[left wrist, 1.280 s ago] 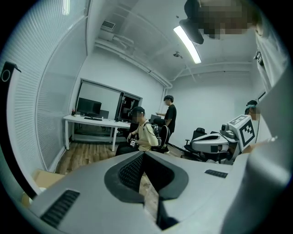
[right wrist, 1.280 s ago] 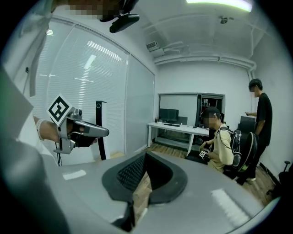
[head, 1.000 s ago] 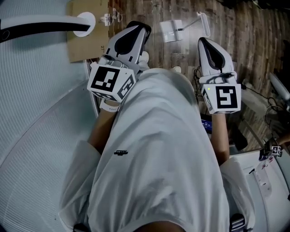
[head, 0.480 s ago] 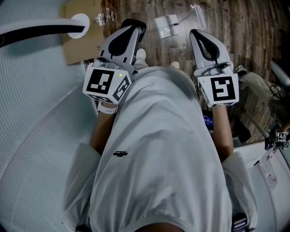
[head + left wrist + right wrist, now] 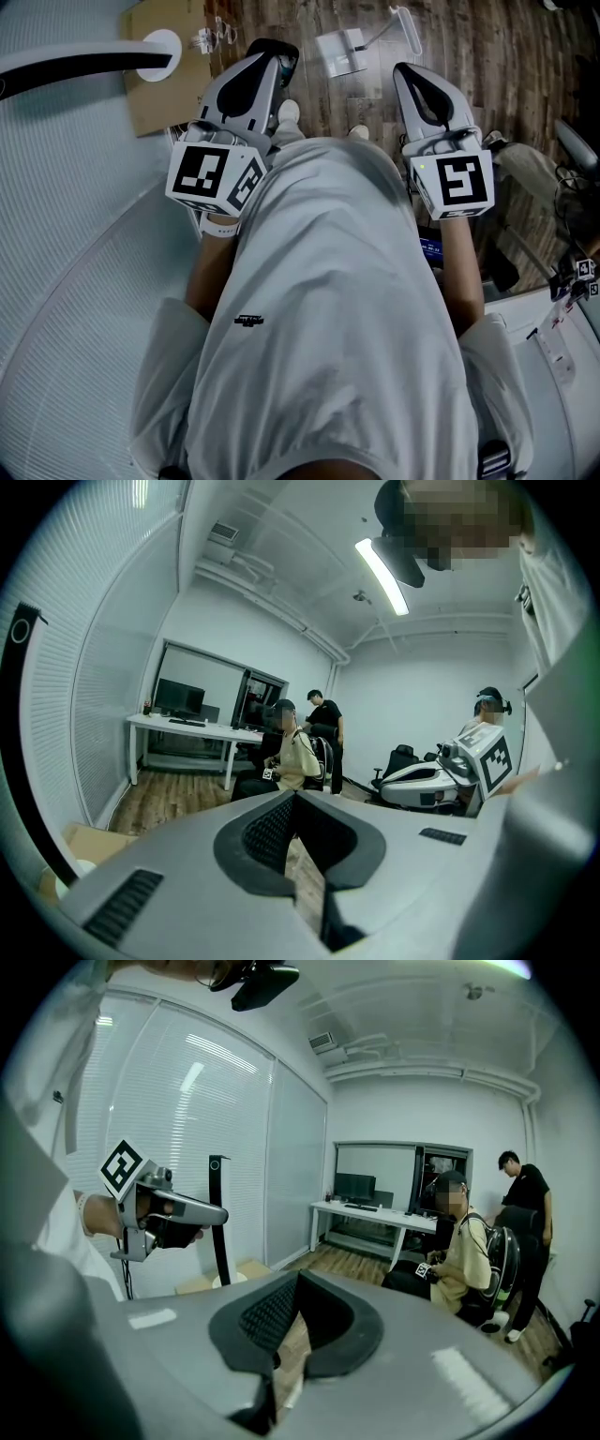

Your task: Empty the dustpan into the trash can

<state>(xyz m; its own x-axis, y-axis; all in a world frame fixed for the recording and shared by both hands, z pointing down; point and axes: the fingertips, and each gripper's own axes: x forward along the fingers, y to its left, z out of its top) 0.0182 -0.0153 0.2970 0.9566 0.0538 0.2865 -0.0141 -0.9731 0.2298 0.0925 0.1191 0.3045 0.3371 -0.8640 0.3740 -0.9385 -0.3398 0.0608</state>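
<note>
You hold your left gripper [image 5: 265,58] and right gripper [image 5: 415,81] side by side ahead of you, both empty, jaws closed, tilted slightly down.

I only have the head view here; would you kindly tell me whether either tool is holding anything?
Observer: No. The left gripper view shows the left tool shut, with nothing between its jaws.
Operator: Thank you. And the right one?
Observer: The right tool is shut and empty as well.
Operator: What lies ahead of them?
Observer: A person in a yellow shirt sits across the room.
</note>
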